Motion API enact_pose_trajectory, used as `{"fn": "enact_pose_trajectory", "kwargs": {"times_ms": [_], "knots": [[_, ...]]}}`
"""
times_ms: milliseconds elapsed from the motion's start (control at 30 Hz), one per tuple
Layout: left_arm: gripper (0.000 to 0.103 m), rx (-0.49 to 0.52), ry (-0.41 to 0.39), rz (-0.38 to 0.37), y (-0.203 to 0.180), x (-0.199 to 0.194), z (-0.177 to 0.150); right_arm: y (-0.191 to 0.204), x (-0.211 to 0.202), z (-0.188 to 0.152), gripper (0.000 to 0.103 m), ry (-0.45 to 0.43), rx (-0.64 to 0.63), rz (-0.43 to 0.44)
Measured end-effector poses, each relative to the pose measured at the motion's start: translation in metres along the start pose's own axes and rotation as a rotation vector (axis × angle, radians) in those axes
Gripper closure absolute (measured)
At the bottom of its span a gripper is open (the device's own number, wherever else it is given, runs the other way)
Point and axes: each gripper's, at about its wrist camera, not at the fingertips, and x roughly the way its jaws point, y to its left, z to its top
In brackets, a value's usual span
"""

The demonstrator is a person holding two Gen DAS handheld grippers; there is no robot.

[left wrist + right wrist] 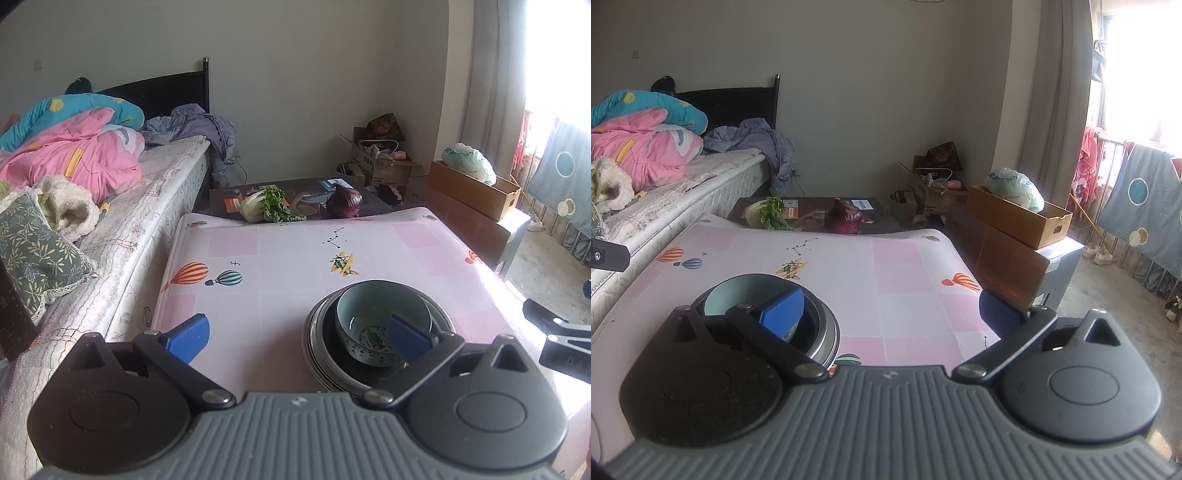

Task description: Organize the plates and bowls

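The table [295, 251], under a pale pink cloth printed with balloons and small planes, fills the space ahead of both claws. Beyond its far edge lies a dark printed board [306, 188] carrying a leafy cabbage [264, 207] and a red onion [344, 202]. To the left of both claws runs the bed [122, 206] with its heaped quilts; far off to the right stand cardboard boxes [1019, 216].

The stack of dishes [376, 332] sits close in front of the left claw [297, 334], just inside its right finger, and in front of the right claw [890, 314] behind its left finger. It is dark plates [820, 332] with banded rims, nested, and a pale blue-green bowl [380, 321] resting inside the top one, patterned at the bottom.

Both claws are spread wide and neither has hold of anything; the bowl and plates rest free on the cloth.

The bowl looks like glazed ceramic: stiff, smooth, likely slippery and apt to chip if knocked on the plates. I would pinch its rim, one finger inside and one outside, and lift straight up. The plates are probably heavier together and sit low, so their edge offers little to grip; the cloth beneath may let them slide.

Writing: a box in the far corner bears a dark word, too small to read, and the board has a blue label equally unclear.
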Motion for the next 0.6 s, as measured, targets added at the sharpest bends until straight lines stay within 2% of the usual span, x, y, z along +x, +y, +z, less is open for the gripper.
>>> {"fn": "enact_pose_trajectory", "kwargs": {"times_ms": [133, 300, 600], "knots": [[0.0, -0.024, 0.024, -0.007, 0.007, 0.0, -0.001, 0.001, -0.001, 0.001, 0.001, 0.01, -0.011, 0.014], [0.0, -0.041, 0.047, -0.015, 0.012, 0.002, -0.004, 0.002, -0.001, 0.0, 0.001, 0.031, 0.037, 0.037], [0.0, -0.047, 0.068, -0.013, 0.017, 0.003, -0.007, 0.008, -0.003, -0.006, 0.001, 0.056, 0.05, 0.039]]}}
